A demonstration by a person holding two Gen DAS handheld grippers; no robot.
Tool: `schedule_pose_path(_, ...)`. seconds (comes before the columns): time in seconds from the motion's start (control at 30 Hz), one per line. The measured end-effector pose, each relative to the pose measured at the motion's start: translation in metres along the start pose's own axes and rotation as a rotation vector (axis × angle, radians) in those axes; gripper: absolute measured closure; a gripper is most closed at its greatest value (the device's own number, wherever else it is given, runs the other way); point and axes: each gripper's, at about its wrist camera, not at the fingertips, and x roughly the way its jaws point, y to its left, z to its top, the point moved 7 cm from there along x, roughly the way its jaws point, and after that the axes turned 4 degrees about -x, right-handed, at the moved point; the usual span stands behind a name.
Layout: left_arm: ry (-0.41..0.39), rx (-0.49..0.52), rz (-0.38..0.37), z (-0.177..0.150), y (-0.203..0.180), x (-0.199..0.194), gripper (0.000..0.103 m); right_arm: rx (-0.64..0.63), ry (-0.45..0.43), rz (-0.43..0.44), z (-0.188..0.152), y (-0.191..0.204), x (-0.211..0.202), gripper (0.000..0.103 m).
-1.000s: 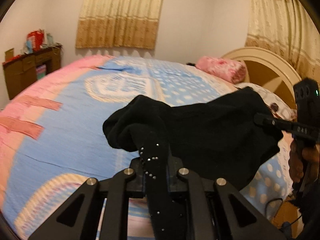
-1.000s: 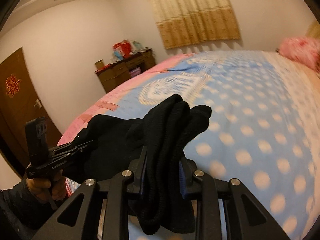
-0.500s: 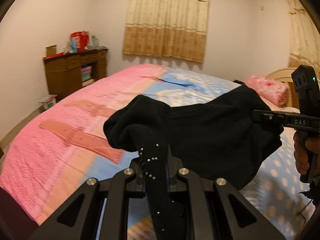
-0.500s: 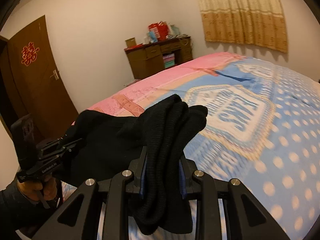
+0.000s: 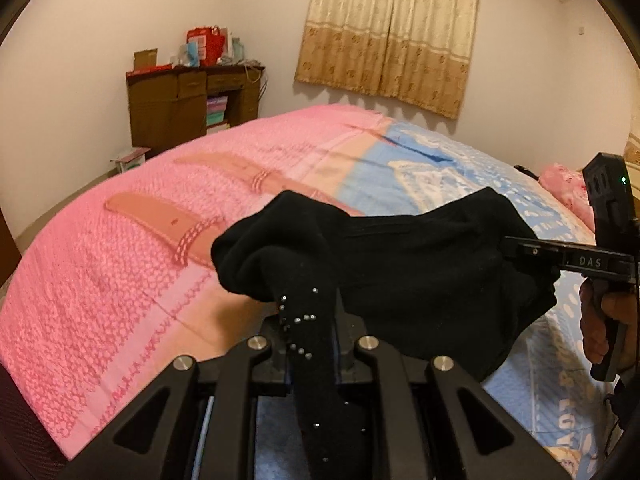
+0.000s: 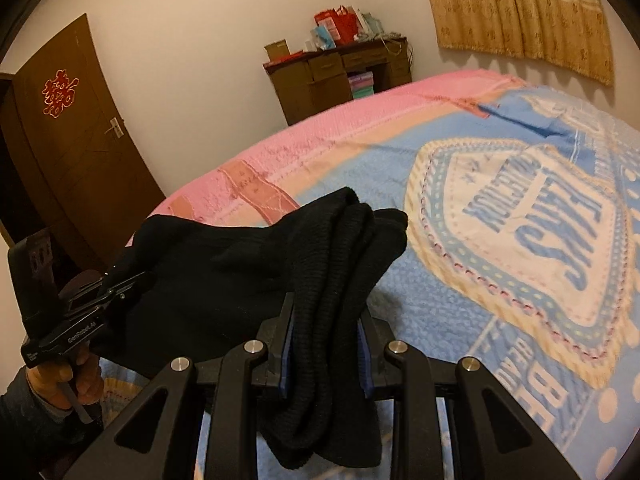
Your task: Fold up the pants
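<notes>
- Pink and blue, the patterned bedspread [image 5: 168, 272] fills the bed; a brown wooden cabinet [image 5: 180, 108] stands against the far wall.
- Your left gripper [image 5: 310, 344] is clamped on a studded strip of the black knit pants [image 5: 420, 280]; hold that pinch firm.
- Between your hands the pants hang bunched above the bed, over its pink side; draw them taut before lowering.
- Your right gripper [image 6: 326, 344] is clamped on a thick folded bundle; judging by its bulk, layers may slip, so lower both ends level and square to the bed's edge.
</notes>
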Motion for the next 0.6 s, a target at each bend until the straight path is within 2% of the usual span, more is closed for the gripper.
schedule_pose_path(0.37, 0.041, 0.004, 0.005, -0.014, 0.002, 0.022, 0.080, 0.081, 0.067, 0.015, -0.019, -0.029, 0.036, 0.076)
schedule_pose_path(0.43, 0.037, 0.007, 0.014, -0.013, 0.002, 0.022, 0.077, 0.085, 0.066, 0.017, -0.019, -0.029, 0.036, 0.076)
schedule_pose_path(0.5, 0.033, 0.002, 0.029, -0.013, 0.006, 0.024, 0.065, 0.082, 0.068, 0.012, -0.020, -0.029, 0.036, 0.075)
schedule_pose_path(0.6, 0.035, -0.013, 0.022, -0.013, 0.011, 0.025, 0.064, 0.095, 0.070, 0.011, -0.019, -0.032, 0.037, 0.074)
